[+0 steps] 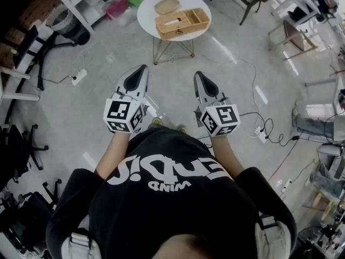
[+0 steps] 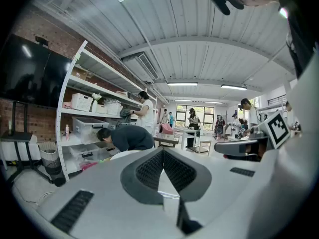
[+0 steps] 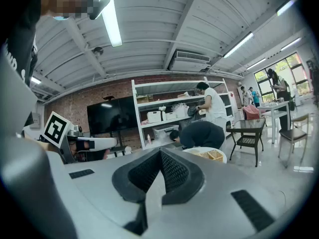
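Left tongs (image 1: 142,69) and right tongs (image 1: 198,75) both pressed together, empty, side by side above the grey floor (image 1: 102,47); round white bench (image 1: 147,14) carrying a light wooden box (image 1: 181,23) stands far ahead.

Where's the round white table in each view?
Head view: round white table, top centre.
Left gripper view: its rim, just left of centre.
Right gripper view: the table, just right of centre.
Shared landmark: the white shelving beside it.
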The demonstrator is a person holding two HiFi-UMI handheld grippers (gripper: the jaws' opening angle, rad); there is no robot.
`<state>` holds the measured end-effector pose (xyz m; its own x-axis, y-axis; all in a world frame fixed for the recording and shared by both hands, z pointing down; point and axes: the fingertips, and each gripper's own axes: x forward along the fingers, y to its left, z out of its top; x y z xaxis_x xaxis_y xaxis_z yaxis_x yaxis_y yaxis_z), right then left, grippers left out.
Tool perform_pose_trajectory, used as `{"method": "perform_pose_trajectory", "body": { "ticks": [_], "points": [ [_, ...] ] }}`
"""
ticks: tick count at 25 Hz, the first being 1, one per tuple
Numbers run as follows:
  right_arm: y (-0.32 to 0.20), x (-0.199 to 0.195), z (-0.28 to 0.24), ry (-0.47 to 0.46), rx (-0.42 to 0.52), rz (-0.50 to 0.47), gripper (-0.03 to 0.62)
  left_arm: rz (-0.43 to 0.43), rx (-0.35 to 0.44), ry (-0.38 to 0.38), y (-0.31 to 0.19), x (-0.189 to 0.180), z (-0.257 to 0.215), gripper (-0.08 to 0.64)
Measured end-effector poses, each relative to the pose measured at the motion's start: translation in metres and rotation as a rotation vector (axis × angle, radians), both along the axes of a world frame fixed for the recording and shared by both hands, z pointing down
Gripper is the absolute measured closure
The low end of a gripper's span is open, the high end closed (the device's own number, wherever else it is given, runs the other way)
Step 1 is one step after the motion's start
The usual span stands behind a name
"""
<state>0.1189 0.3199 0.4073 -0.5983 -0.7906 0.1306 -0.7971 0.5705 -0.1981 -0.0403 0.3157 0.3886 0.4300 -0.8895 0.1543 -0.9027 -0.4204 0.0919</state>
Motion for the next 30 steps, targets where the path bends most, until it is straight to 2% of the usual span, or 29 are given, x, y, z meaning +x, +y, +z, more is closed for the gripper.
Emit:
{"method": "perform_pose_trajectory", "body": {
  "ticks": [7,14,19,25,30],
  "points": [
    [-0.013,-0.015,0.004,-0.054,-0.012,0.030,0.595,0.000,-0.016,0.021,-0.016,-0.027,0.008,0.563],
    [-0.021,-0.035,0.010,-0.051,-0.019,0.076,0.594,0.030,-0.019,0.041,-0.033,-0.061,0.011,0.563],
    [-0.028,-0.041,0.015,-0.041,-0.038,0.098,0.595,0.044,-0.021,0.056,-0.052,-0.072,0.014,0.563],
    [-0.064,-0.044,0.021,-0.041,-0.032,0.096,0.594,0.055,-0.027,0.064,-0.085,-0.074,0.024,0.563],
    [-0.116,-0.046,0.023,-0.055,-0.031,0.081,0.595,0.045,-0.043,0.062,-0.127,-0.076,0.030,0.563]
  ]
}}
